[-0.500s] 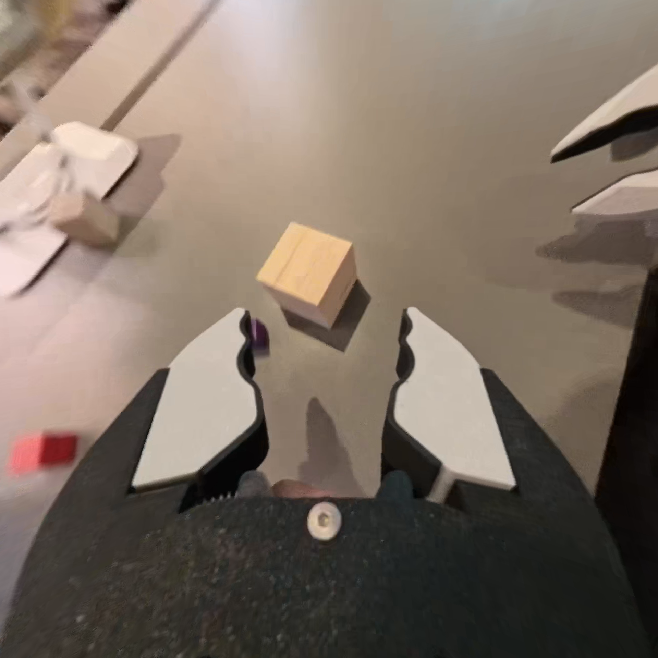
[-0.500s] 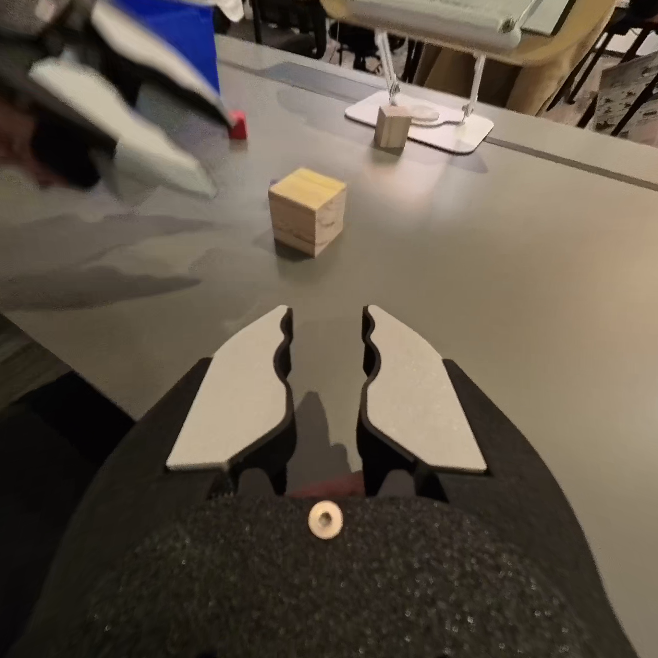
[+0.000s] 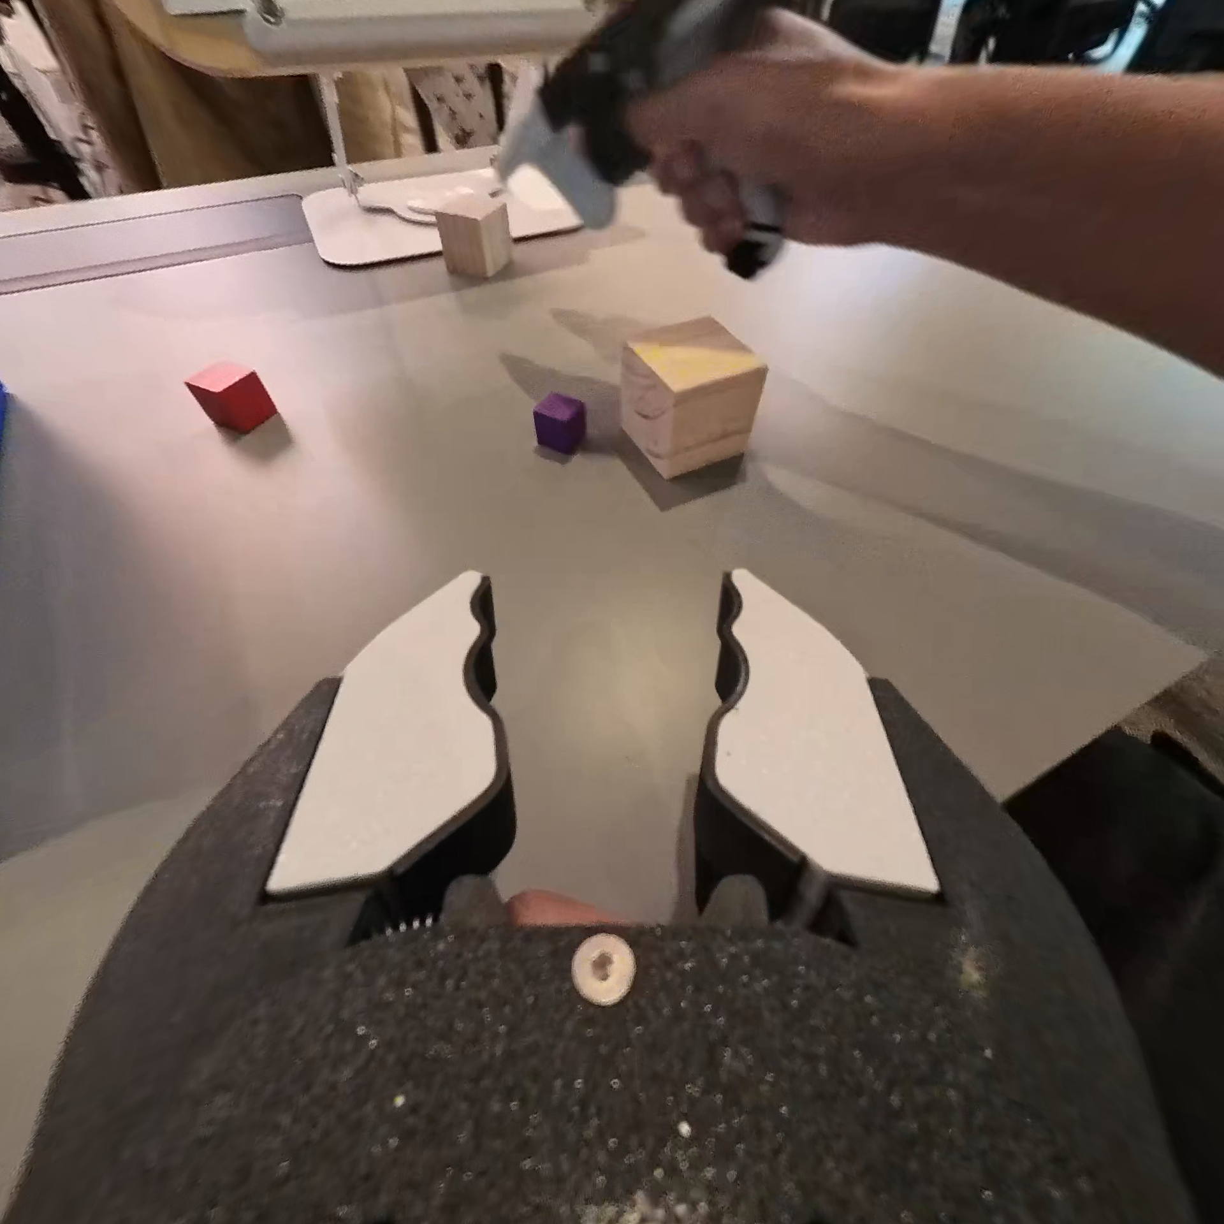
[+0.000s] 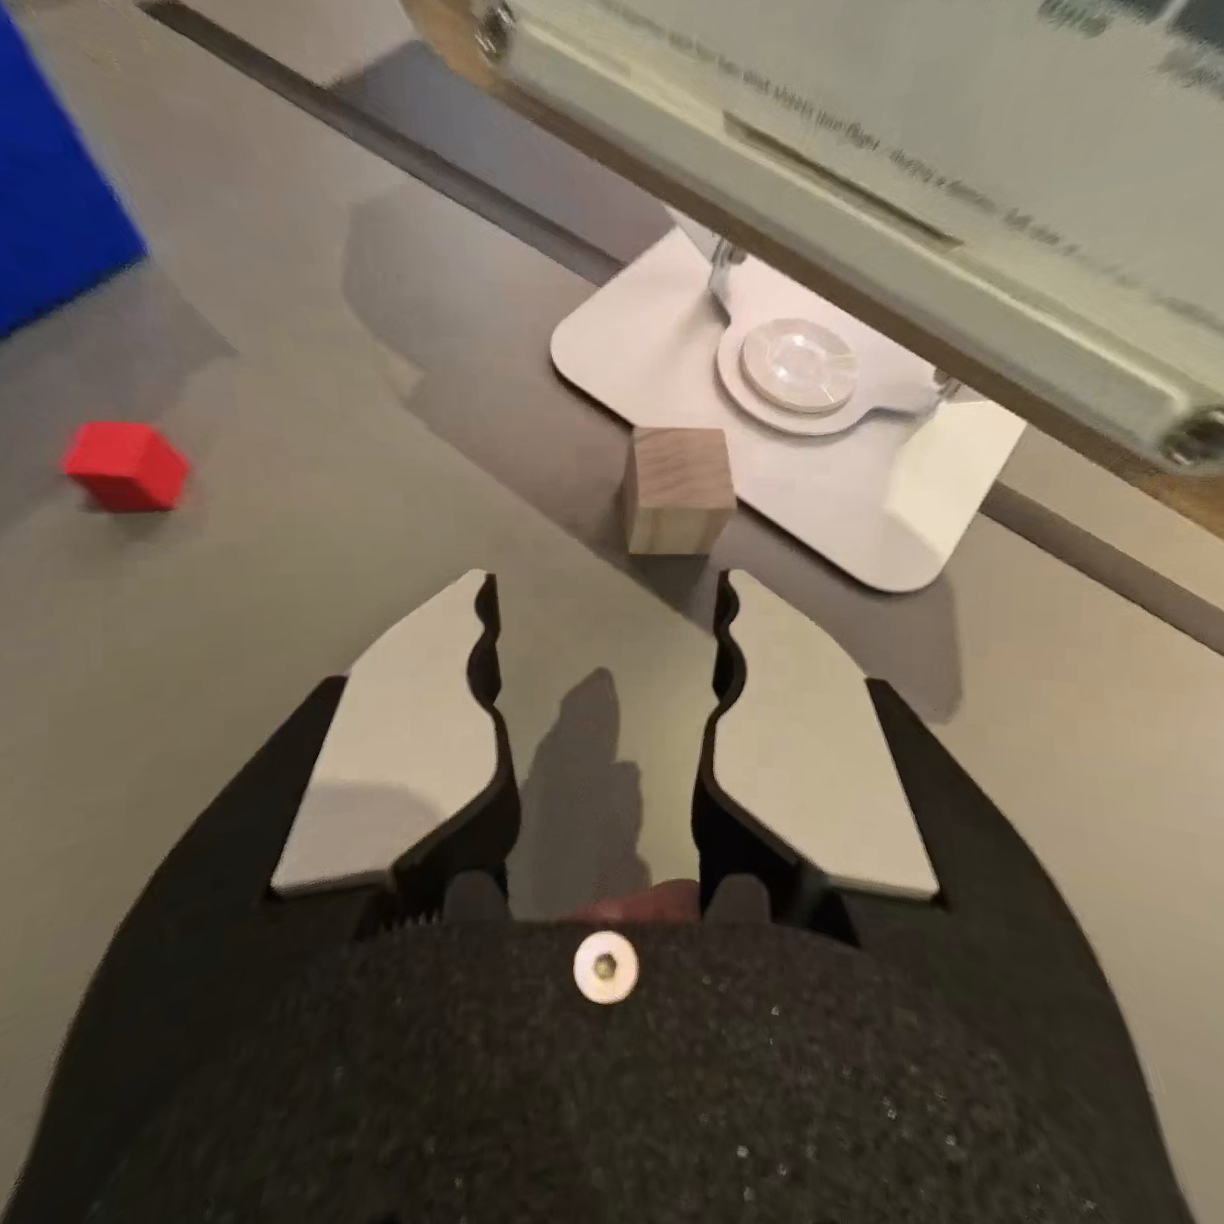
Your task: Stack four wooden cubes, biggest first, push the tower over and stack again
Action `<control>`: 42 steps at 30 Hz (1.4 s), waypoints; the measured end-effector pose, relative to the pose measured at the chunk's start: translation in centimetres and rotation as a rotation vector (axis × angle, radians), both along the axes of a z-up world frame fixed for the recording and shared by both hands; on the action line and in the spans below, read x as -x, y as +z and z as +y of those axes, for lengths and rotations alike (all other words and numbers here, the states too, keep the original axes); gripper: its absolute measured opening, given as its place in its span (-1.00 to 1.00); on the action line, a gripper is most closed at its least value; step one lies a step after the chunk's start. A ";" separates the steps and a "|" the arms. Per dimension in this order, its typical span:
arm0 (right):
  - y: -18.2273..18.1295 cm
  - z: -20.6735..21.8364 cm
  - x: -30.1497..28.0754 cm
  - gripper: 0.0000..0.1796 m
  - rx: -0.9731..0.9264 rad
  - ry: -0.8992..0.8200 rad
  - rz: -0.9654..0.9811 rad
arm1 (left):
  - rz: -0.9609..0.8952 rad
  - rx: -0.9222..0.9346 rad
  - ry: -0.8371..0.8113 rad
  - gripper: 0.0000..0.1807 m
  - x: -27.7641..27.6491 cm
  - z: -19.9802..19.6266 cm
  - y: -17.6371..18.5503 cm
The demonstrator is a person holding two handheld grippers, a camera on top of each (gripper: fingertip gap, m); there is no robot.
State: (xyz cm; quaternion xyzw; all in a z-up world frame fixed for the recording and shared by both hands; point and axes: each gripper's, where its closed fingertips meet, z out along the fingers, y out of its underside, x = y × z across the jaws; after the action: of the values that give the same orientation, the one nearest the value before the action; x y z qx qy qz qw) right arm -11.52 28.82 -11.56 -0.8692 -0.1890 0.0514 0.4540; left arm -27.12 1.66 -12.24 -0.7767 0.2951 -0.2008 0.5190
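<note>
No tower stands. My right gripper [image 4: 606, 583], jaws apart and empty, faces the medium wooden cube [image 4: 679, 490] at 12 o'clock against the white stand base [image 4: 861, 503]. Left gripper [image 3: 606, 583] also apart, idle. Largest cube [image 3: 692, 394] waits; next I straddle, then close.

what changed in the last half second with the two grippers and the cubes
The right gripper swung out to the smaller plain cube by the white stand, jaws wider. The left gripper pulled back from the big cube, still open. Nothing grasped; red cube and purple cube unmoved.
</note>
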 end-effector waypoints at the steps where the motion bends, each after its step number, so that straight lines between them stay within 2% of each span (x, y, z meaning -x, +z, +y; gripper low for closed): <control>1: -1.0 1.4 -0.1 -0.30 0.024 -0.012 -0.035 | 0.007 0.006 -0.016 -0.29 -0.1 -0.4 -0.3; 4: -2.7 5.0 -0.9 -0.29 0.058 -0.058 -0.114 | 0.014 0.014 -0.041 -0.28 0.1 -1.1 -0.7; 8: -4.2 7.9 -1.0 -0.33 0.071 -0.071 -0.125 | 0.003 0.026 -0.080 -0.30 0.3 -2.0 -0.6; 12: -6.1 8.7 -0.7 -0.42 0.127 -0.051 -0.164 | 0.042 -0.065 -0.060 -0.37 1.0 -1.8 -0.3; 15: -5.4 7.9 -0.2 -0.49 0.120 -0.006 -0.159 | 0.064 -0.085 -0.061 -0.37 0.9 -2.0 -0.2; 19: -0.5 4.0 1.8 -0.49 -0.020 0.198 -0.158 | 0.054 -0.060 -0.066 -0.37 0.9 -2.2 -0.3; 22: 4.2 -1.4 3.6 -0.49 -0.117 0.427 -0.145 | 0.052 -0.041 -0.071 -0.37 0.9 -2.2 -0.4; 25: 6.5 -8.2 5.4 -0.49 -0.107 0.695 -0.116 | 0.063 0.024 -0.090 -0.35 0.5 -2.8 -1.1; 28: 5.8 -13.4 5.7 -0.49 -0.003 0.805 -0.128 | 0.047 0.044 -0.106 -0.35 0.1 -3.1 -1.0; 32: 3.0 -16.9 5.4 -0.49 0.050 0.847 -0.224 | 0.030 0.060 -0.118 -0.35 -0.2 -3.2 -0.7; 35: 0.8 -17.6 5.1 -0.48 0.105 0.839 -0.245 | 0.030 0.068 -0.130 -0.35 -0.5 -3.5 -0.7; 42: -0.4 -17.8 4.7 -0.48 0.141 0.839 -0.230 | 0.068 0.030 -0.142 -0.35 -0.7 -3.8 -0.8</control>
State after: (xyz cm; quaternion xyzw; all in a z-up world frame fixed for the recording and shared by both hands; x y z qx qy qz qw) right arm -16.24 10.98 -12.00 -0.7462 -0.5707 0.1470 0.3096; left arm -26.42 -2.15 -13.01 -0.7679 0.3639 -0.2148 0.4814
